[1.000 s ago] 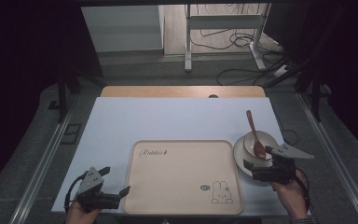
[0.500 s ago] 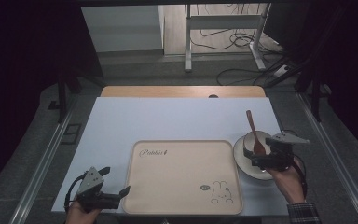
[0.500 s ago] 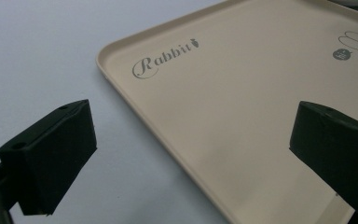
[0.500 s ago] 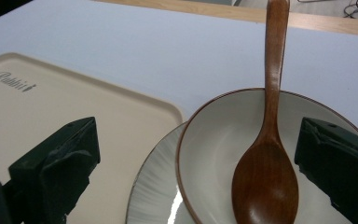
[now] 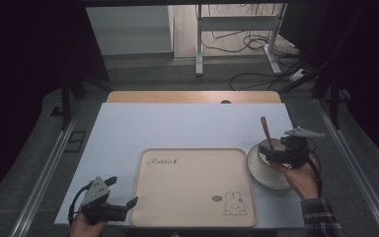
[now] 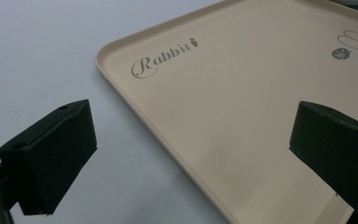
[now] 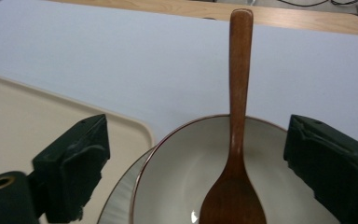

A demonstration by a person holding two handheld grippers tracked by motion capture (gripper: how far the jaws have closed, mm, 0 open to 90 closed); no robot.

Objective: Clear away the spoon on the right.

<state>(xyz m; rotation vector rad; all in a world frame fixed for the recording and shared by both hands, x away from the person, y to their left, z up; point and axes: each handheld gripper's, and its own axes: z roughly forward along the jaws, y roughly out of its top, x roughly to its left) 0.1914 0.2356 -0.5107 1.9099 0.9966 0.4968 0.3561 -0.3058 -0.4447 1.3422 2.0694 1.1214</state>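
A white bowl [image 7: 177, 182] with a thin red rim sits on a pale plate [image 5: 265, 174] at the table's right, beside a beige rabbit-print tray [image 5: 192, 187]. A brown wooden spoon [image 7: 238, 93] rests in the bowl with its handle pointing away over the far rim. My right gripper [image 5: 272, 150] hovers open over the bowl, its jaws standing either side of the spoon [image 5: 265, 129] without touching it. At the front left my left gripper [image 5: 122, 191] is open, its jaws straddling the tray's near left edge [image 6: 121, 88] with nothing held.
The light blue mat [image 5: 177, 126] covers the table, with a wooden strip [image 5: 192, 97] along its far edge. The tray's inside [image 6: 261, 84] is bare. Cables and a metal stand [image 5: 237, 29] lie on the floor beyond.
My right gripper has moved forward and slightly left, from beside the plate to over the bowl. The left gripper has stayed where it was.
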